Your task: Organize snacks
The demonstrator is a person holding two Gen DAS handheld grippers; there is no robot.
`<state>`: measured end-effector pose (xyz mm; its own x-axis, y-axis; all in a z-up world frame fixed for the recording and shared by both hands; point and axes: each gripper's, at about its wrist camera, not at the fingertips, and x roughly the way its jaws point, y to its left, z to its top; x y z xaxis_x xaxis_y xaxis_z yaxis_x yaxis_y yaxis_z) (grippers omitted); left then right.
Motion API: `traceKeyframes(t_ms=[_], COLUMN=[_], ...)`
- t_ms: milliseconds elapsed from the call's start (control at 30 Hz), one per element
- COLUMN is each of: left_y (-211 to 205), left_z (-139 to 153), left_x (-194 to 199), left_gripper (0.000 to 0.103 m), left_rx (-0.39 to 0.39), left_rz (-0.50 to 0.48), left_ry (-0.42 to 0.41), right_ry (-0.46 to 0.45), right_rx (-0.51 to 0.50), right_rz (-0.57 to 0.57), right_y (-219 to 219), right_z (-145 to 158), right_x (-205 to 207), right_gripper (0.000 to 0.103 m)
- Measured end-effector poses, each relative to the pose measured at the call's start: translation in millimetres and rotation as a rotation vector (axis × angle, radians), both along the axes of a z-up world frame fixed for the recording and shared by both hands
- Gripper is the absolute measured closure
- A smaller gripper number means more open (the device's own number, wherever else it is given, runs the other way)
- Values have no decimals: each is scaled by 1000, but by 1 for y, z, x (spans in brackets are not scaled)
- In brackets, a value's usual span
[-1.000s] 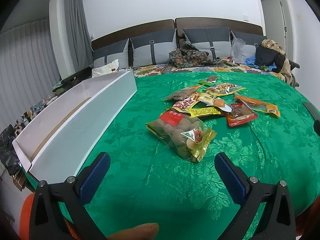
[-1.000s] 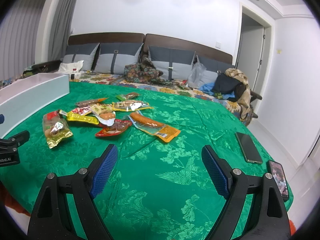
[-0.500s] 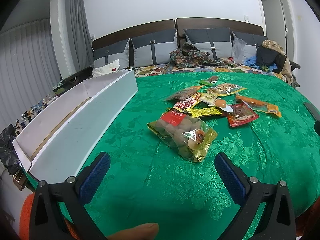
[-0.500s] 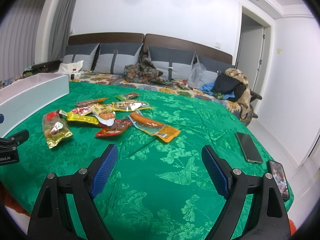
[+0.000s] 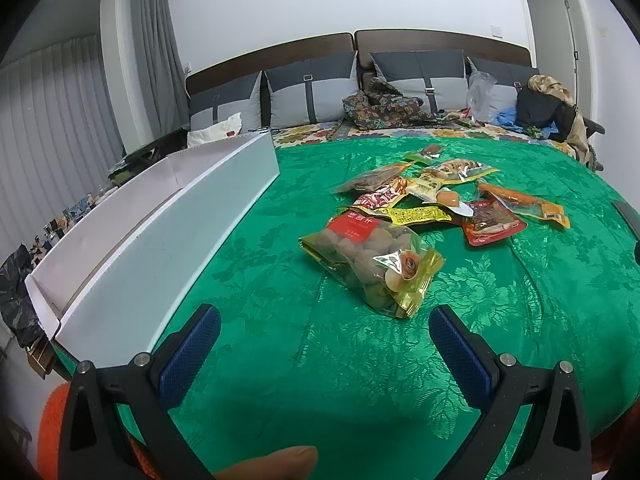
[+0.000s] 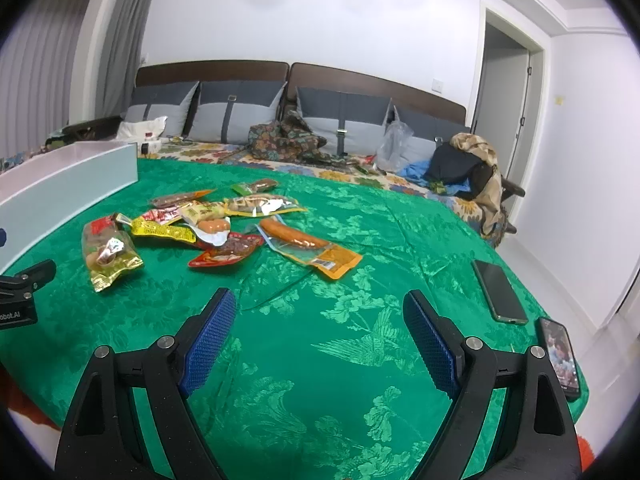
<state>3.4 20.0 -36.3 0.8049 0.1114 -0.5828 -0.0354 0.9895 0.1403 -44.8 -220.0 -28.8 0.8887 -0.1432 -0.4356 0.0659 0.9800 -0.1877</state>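
Loose heap of plastic snack packets [image 5: 432,208] lying flat near the middle of the green brocade bedspread [image 5: 280,360], none yet sorted. Nearest the left gripper is the clear, gold-edged bag of brown round snacks with a red label [image 5: 372,268], set slightly apart from the heap and so the easiest first pick. Behind it overlap a yellow printed sachet [image 5: 416,214], a red pouch of dark meat [image 5: 490,224] and an orange-trimmed clear sausage pack [image 6: 308,246], the last at the heap's right edge, closer to the right gripper.

Long, shallow white cardboard tray [image 5: 160,216], open-topped, lying along the left side of the bedspread; it appears the intended receptacle (its placement beside the heap keeps each transfer short). No snack is visible inside it.

Left gripper [image 5: 324,340]: blue-padded fingers spread wide, holding nothing, poised low just short of the gold-edged bag. Right gripper [image 6: 320,332]: likewise spread and unladen, over bare cloth, well short of the heap.

Two dark smartphones [image 6: 500,292] lie at the bedspread's right edge, clear of the work.
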Motion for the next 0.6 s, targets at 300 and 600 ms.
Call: traceKeyframes(t_ms=[300, 600], left_y=[0, 0], left_z=[-2, -4], left_x=[0, 0], left_gripper=[0, 0], left_rx=[5, 10], left_rz=[-1, 0], left_ry=[4, 8], right_ry=[6, 14], right_rx=[-5, -12], right_rz=[4, 10], right_y=[1, 4], right_z=[-3, -7], right_x=[0, 3], right_gripper=[15, 15])
